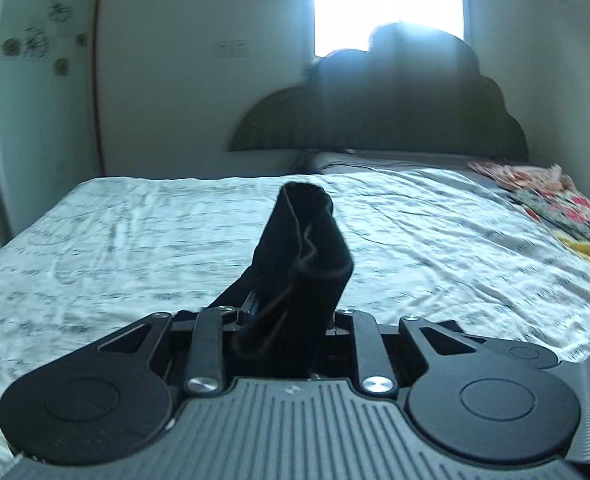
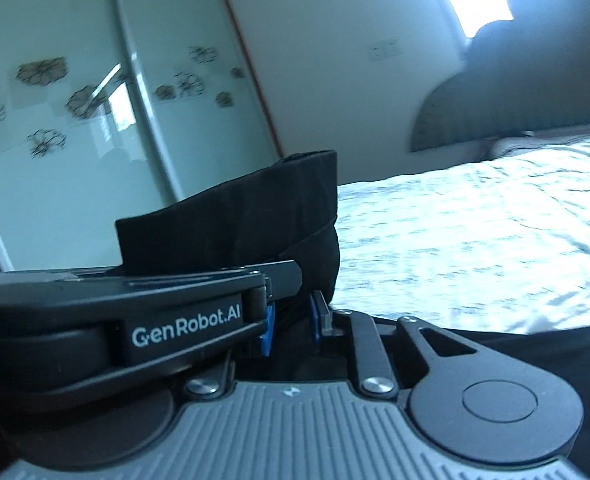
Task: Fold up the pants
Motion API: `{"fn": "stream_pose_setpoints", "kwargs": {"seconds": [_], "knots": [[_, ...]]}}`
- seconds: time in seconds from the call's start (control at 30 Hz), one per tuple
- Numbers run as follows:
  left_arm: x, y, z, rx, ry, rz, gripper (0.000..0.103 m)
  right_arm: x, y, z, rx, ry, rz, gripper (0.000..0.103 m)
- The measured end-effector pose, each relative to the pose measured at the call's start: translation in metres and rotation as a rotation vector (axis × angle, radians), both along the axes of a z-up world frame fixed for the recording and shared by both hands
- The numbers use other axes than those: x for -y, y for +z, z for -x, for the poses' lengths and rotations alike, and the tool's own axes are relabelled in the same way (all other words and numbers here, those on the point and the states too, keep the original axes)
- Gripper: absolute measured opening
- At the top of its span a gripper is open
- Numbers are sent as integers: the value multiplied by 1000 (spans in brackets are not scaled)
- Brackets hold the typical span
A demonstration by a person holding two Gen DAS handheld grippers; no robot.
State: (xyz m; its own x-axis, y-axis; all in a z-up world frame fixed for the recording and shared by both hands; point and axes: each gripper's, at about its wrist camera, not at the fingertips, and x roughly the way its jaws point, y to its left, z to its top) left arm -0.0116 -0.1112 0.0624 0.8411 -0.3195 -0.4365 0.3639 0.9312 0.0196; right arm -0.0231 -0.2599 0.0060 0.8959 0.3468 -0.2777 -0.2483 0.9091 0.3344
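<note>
Two grippers up close: the left gripper [image 1: 283, 320] clamps a bunched fold of the black pants [image 1: 303, 248], lifted over the bed [image 1: 115, 248]. The right gripper [image 2: 295, 316], partly blocked by the other tool's body, pinches black cloth too. Farther right lies floral bedding [image 1: 567, 208]; beyond, a scalloped headboard [image 1: 395, 112] and a bright window [image 1: 387, 0].

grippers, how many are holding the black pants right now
2. The left gripper clamps a bunched fold of the pants above the bed; the right gripper pinches another part, close beside the left one.
</note>
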Motion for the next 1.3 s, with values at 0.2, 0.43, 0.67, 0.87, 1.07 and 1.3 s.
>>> {"fn": "stream_pose_setpoints", "kwargs": {"seconds": [0.2, 0.43, 0.67, 0.87, 1.07, 1.3], "knots": [[44, -17, 3, -25, -80, -29, 31, 35, -15, 13, -35, -94, -14, 19], [79, -39, 0, -69, -143, -40, 31, 70, -37, 19, -86, -167, -36, 19], [99, -52, 1, -90, -180, -47, 33, 88, -50, 20, -120, -198, -45, 19], [107, -57, 2, -99, -199, -54, 33, 100, -62, 26, -137, -216, -51, 19], [116, -66, -2, -131, -253, -56, 42, 103, -65, 23, -165, -238, -48, 19], [124, -68, 2, -173, -310, -35, 65, 112, -70, 38, -208, -299, -33, 44]]}}
